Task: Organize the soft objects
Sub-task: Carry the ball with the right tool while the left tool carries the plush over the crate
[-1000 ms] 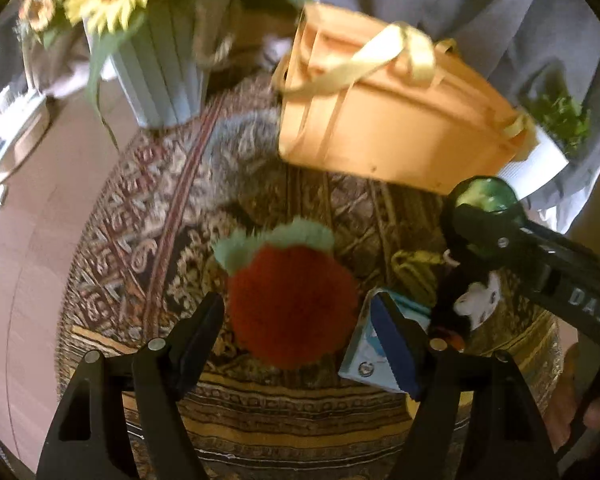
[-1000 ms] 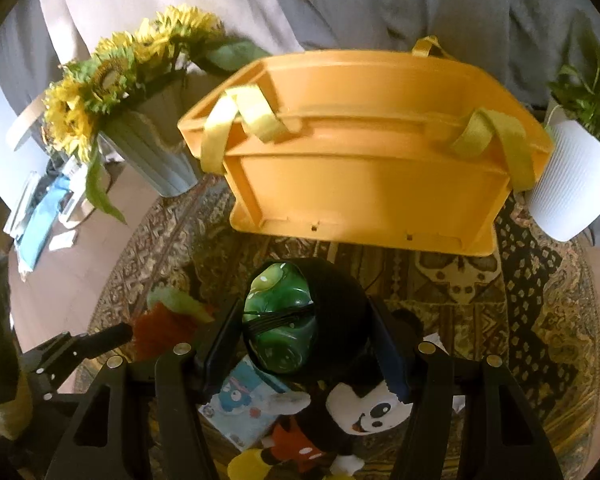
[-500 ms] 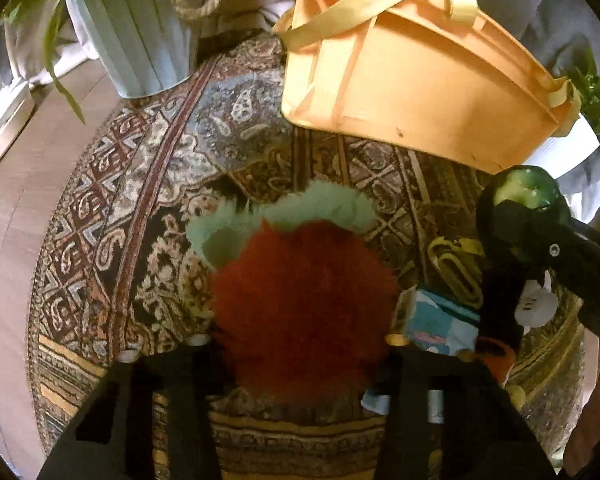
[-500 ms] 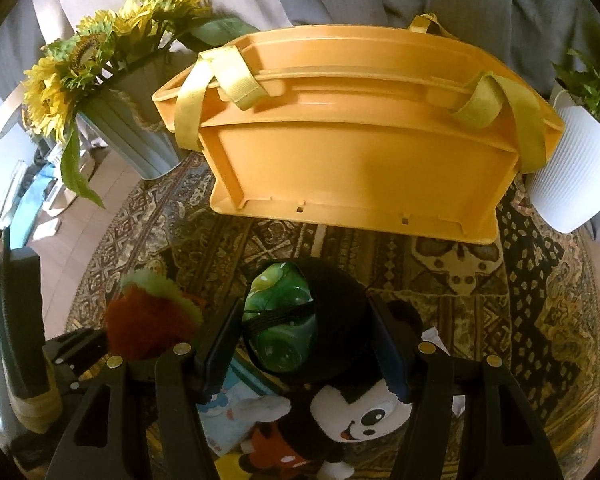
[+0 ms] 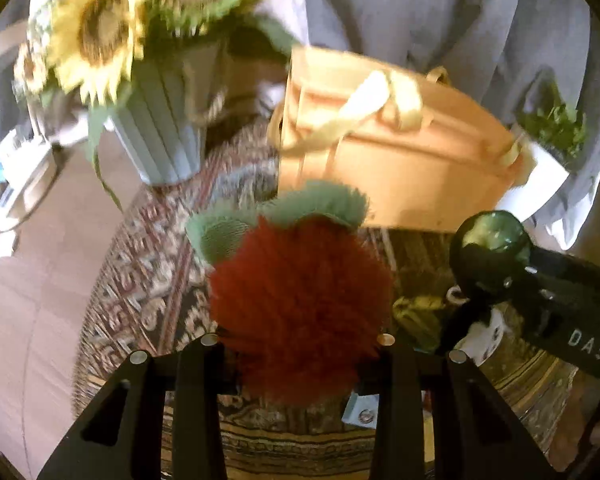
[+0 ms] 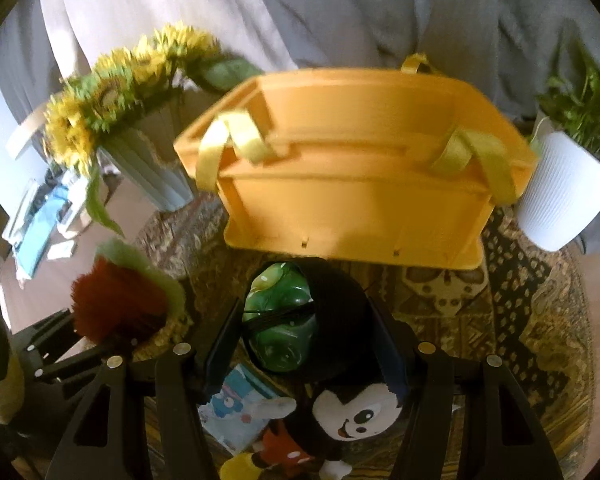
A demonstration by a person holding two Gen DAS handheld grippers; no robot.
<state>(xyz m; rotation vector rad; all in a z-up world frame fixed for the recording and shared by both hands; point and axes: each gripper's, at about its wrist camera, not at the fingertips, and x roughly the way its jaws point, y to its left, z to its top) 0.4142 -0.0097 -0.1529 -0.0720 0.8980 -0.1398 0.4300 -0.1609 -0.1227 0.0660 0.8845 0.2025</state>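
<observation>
A: While the left gripper [image 5: 296, 344] was raised over the patterned rug [image 5: 148, 280], what did it carry?

B: Its two fingers were clamped on a fuzzy red plush with a green leafy top [image 5: 300, 304], held up off the rug, just in front of the orange basket [image 5: 396, 168] and a little to that basket's left.

A: And the right gripper [image 6: 306, 332]?

B: It was closed around a dark plush with a glossy green face [image 6: 284, 320], also directly in front of the orange basket. Below it, nearer the camera than the basket, a black-and-white mouse plush [image 6: 352, 420] hung or lay; I couldn't tell whether it touched the rug. A small light-blue printed item [image 6: 236, 412] lay beside the mouse plush, on the side away from the basket.

A: What flanked the basket?

B: A ribbed pale vase of sunflowers [image 6: 148, 168] stood to its left, and a white ribbed pot with a green plant [image 6: 564, 192] sat just beside its right end. Grey curtains [image 6: 340, 12] hung behind the basket, whose yellow strap handles [image 6: 236, 140] drooped over its near rim
</observation>
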